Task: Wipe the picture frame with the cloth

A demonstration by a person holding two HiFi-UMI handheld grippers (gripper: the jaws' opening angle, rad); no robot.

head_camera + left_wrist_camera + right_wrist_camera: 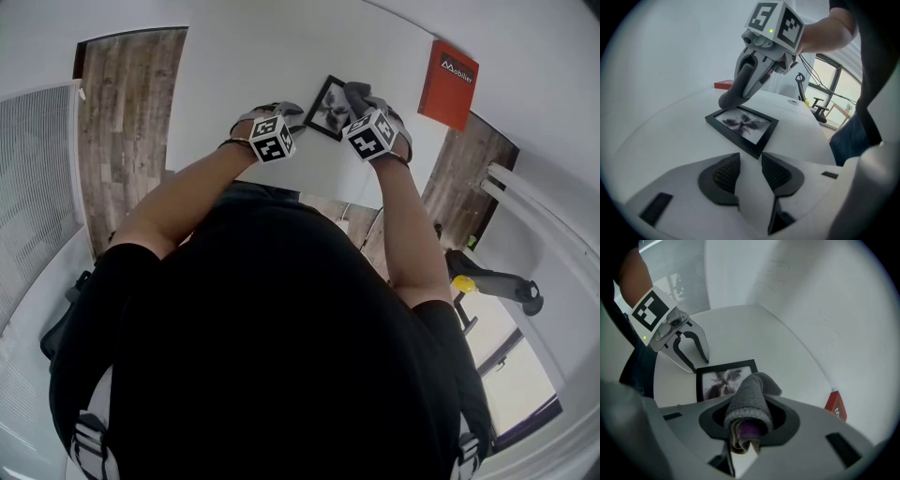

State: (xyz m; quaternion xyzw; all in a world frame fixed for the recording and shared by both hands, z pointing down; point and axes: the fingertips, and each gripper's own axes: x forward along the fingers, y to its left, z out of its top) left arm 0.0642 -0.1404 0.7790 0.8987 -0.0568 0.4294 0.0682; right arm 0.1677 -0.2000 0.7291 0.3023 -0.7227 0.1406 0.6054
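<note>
While the right gripper pinches a folded grey cloth between its jaws, the rounded loose end of that cloth pokes forward past the jaw tips and comes down at the rim of the picture frame, which lies flat on the white table just ahead of the jaws. Seen from the left gripper view, the cloth hangs as a thick grey roll below the right gripper and meets the far-left edge of the picture frame — how hard it presses cannot be told. The frame is black, around a dark, blurry print on a pale ground. The left gripper holds nothing: its jaws stand a little apart, with a narrow gap between the dark ribbed pads, and the frame's near corner lies on the table just beyond their tips, not between them. In the right gripper view the left gripper shows its two dark fingers spread, tips pointing down close beside the frame's far-left corner. From the head view the left gripper and the right gripper flank the picture frame, one on each side. Well beyond both sets of jaws a red box sits on the table by the wall — apart from the frame and both grippers.
</note>
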